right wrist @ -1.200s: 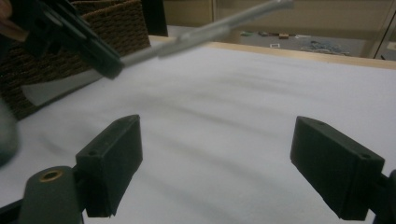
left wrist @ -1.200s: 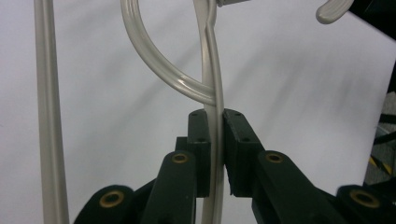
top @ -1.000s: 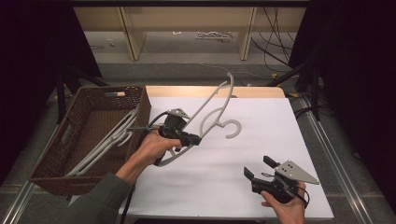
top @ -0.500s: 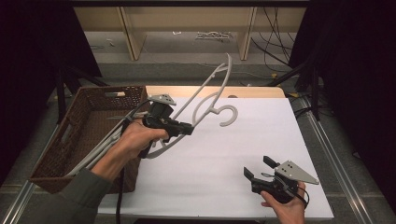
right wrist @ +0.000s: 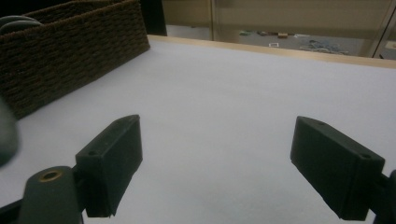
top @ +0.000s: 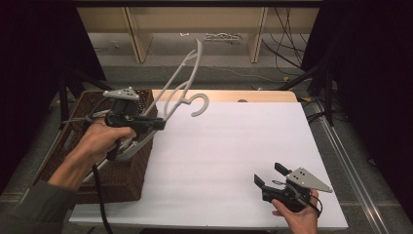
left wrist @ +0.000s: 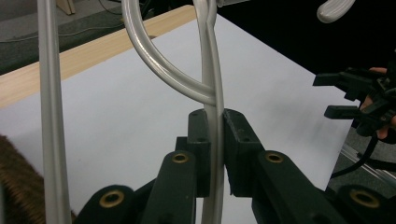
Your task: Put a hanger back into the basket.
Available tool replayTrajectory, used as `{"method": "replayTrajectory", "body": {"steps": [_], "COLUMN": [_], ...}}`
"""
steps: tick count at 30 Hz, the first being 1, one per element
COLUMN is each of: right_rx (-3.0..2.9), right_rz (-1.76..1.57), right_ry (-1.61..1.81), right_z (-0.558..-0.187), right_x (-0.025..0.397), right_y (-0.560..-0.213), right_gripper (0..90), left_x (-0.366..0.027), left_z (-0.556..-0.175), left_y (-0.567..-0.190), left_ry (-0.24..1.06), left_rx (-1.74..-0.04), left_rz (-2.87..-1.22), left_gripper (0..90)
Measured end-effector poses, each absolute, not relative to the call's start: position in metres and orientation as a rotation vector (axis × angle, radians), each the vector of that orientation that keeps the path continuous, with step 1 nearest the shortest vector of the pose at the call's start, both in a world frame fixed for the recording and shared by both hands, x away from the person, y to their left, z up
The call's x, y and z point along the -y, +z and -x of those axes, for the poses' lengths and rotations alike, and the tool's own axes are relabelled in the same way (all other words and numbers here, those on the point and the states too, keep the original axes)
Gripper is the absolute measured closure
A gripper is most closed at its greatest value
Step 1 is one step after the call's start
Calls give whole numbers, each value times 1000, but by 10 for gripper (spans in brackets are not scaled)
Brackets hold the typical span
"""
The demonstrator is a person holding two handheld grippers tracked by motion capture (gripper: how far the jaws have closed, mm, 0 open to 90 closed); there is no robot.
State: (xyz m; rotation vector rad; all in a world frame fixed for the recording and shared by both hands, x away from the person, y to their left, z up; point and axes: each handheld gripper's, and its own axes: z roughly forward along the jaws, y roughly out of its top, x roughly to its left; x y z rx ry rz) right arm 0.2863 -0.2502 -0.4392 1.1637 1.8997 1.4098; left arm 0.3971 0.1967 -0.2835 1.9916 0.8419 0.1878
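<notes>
A white plastic hanger (top: 182, 83) hangs in the air, tilted up to the right, above the right edge of a brown wicker basket (top: 122, 178). My left gripper (top: 157, 124) is shut on it near its lower end. In the left gripper view the hanger's thin bar (left wrist: 212, 107) is pinched between the two jaws of that gripper (left wrist: 215, 147), and the hook's curve rises just above them. My right gripper (top: 268, 176) rests in a hand at the table's front right, open, with nothing between its jaws (right wrist: 219, 140).
The basket stands at the table's left edge and holds more pale hangers (top: 70, 141); its woven wall (right wrist: 70, 60) lies to the left in the right gripper view. A white sheet (top: 219, 146) covers the table, with a wooden strip (top: 253, 96) along the back.
My left gripper has carried the hanger up and to the left, from over the white sheet to over the basket's right edge. The right gripper has stayed still.
</notes>
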Motion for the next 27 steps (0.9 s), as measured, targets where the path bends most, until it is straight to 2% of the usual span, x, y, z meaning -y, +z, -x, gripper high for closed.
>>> {"method": "replayTrajectory", "body": {"steps": [14, 27], "right_rx": [-1911, -1913], "right_rz": [-1169, -1172], "right_ry": [1401, 1395], "right_z": [-287, -287], "right_x": [249, 249], "right_y": [-440, -440], "right_gripper": [175, 175], "left_x": [-268, -308], "left_z": [-394, -398], "left_y": [-308, -341], "left_ry": [208, 173], "left_rx": [-941, -989], "left_rz": [-1991, -1993], "left_gripper": [817, 817]}}
